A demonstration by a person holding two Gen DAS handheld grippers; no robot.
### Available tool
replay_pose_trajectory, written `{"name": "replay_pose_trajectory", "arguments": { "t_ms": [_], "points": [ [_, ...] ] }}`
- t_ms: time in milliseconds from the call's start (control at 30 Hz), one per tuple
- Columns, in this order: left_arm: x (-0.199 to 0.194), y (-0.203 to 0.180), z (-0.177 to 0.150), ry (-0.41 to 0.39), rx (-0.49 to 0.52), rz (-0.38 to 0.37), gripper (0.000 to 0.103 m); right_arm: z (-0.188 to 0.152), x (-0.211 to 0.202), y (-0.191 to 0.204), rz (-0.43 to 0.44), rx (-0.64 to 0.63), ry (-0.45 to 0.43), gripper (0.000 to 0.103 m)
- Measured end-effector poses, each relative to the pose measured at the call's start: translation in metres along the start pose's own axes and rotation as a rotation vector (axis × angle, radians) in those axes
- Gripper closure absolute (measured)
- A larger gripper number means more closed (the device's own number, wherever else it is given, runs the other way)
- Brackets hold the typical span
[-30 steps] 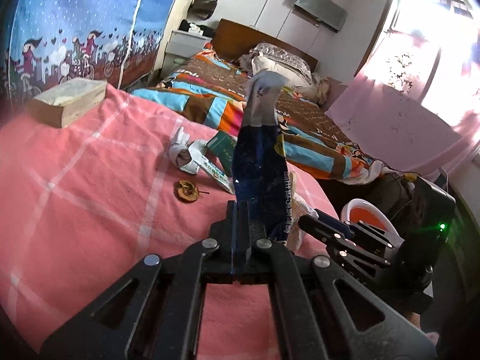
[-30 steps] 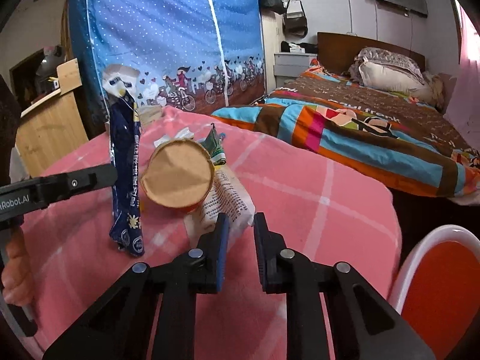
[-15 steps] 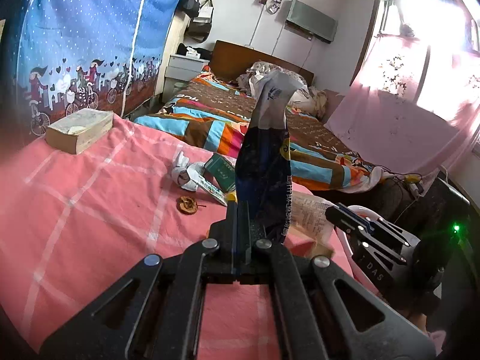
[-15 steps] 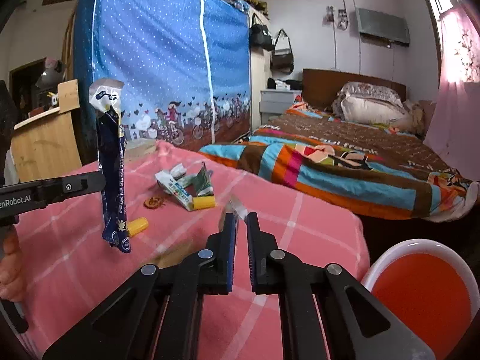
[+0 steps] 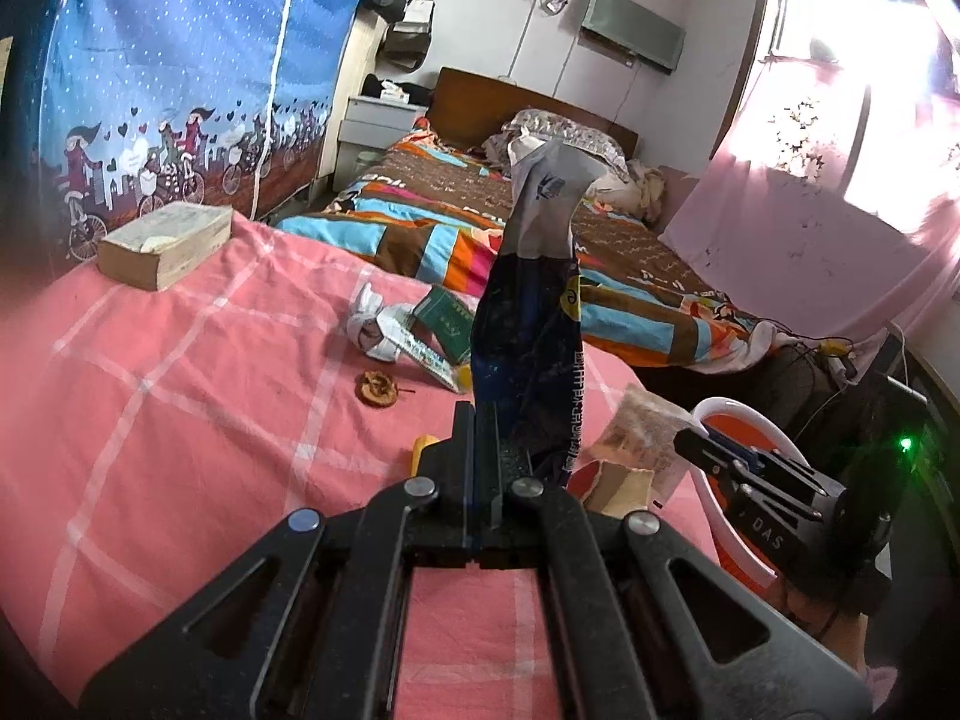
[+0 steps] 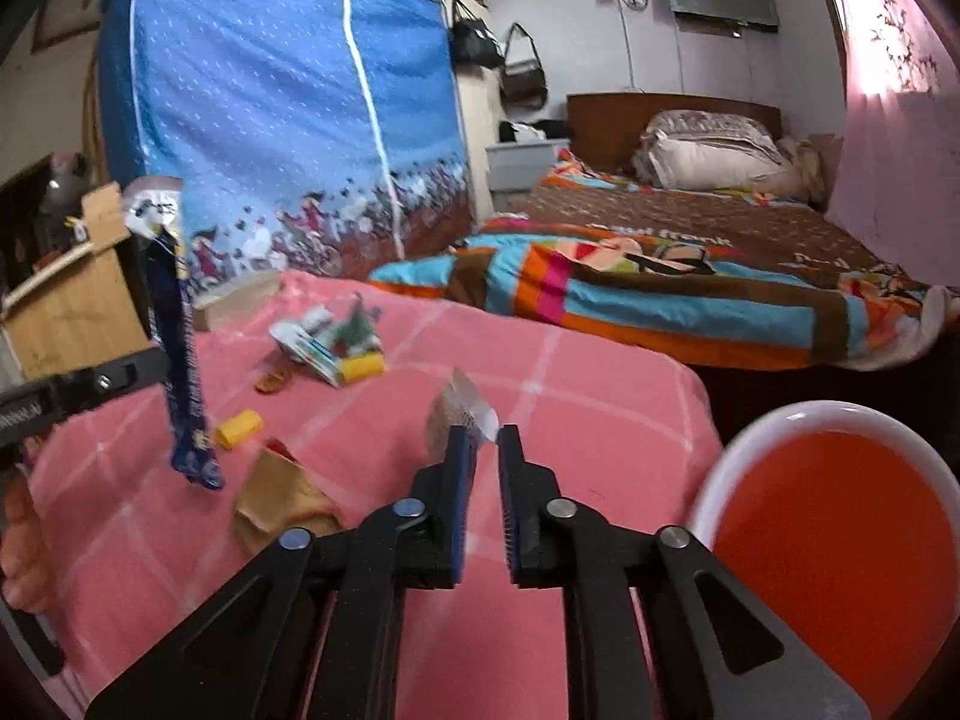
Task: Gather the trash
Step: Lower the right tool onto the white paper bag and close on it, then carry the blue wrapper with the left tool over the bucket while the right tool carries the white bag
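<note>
Thick worn tan book at far left of pink checked tablecloth. Striped multicoloured bedspread beyond; blue fabric wardrobe far left.

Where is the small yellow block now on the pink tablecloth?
In the right wrist view, the small yellow block lies on the left part of the pink tablecloth, beside the hanging dark blue wrapper and just above the torn brown paper cup.

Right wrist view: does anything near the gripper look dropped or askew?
Yes. A torn paper cup lies crumpled on its side on the pink tablecloth, short of the red bin; a clear wrapper sits at the right gripper tips.
</note>
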State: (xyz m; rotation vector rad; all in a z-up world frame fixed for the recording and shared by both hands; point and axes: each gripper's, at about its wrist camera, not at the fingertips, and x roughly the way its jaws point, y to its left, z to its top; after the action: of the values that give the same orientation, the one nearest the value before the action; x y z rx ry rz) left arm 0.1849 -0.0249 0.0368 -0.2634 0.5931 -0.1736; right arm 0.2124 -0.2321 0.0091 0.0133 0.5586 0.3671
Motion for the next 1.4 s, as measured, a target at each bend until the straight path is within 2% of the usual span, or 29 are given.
{"name": "replay_pose_trajectory", "arguments": {
  "t_ms": [67, 467, 533, 667, 833, 933, 1067, 1133, 1200, 1267, 1400],
  "points": [
    [0.003, 0.001, -0.001, 0.008, -0.004, -0.001, 0.100, -0.003, 0.001, -0.001, -0.005, -0.009, 0.010, 0.049],
    [0.031, 0.001, -0.003, 0.095, -0.003, 0.000, 0.100, -0.008, 0.042, 0.002, 0.016, -0.045, 0.143, 0.047],
    [0.031, 0.003, -0.004, 0.097, -0.010, -0.005, 0.100, -0.007, 0.041, 0.004, 0.006, -0.068, 0.140, 0.047],
    [0.035, 0.004, -0.005, 0.108, -0.004, -0.005, 0.100, -0.003, 0.037, 0.003, -0.031, -0.095, 0.109, 0.036],
    [0.045, 0.005, -0.004, 0.157, -0.005, -0.015, 0.100, -0.001, 0.048, 0.008, 0.038, -0.107, 0.140, 0.036],
    [0.049, 0.005, -0.005, 0.189, -0.008, -0.025, 0.099, -0.003, 0.054, 0.015, 0.030, -0.133, 0.162, 0.037],
    [0.053, 0.008, -0.006, 0.219, -0.029, -0.042, 0.094, -0.005, 0.055, 0.012, 0.049, -0.099, 0.177, 0.041],
    [0.052, 0.007, -0.006, 0.225, -0.034, -0.060, 0.085, -0.007, 0.054, 0.012, 0.054, -0.094, 0.177, 0.046],
    [0.050, 0.006, -0.006, 0.222, -0.041, -0.080, 0.066, -0.009, 0.053, 0.015, 0.056, -0.099, 0.174, 0.051],
    [0.047, 0.006, -0.006, 0.215, -0.055, -0.095, 0.054, -0.010, 0.051, 0.018, 0.060, -0.105, 0.169, 0.056],
    [0.050, 0.000, -0.007, 0.234, -0.048, -0.101, 0.050, -0.013, 0.046, 0.020, 0.081, -0.100, 0.150, 0.069]
  ]
}}
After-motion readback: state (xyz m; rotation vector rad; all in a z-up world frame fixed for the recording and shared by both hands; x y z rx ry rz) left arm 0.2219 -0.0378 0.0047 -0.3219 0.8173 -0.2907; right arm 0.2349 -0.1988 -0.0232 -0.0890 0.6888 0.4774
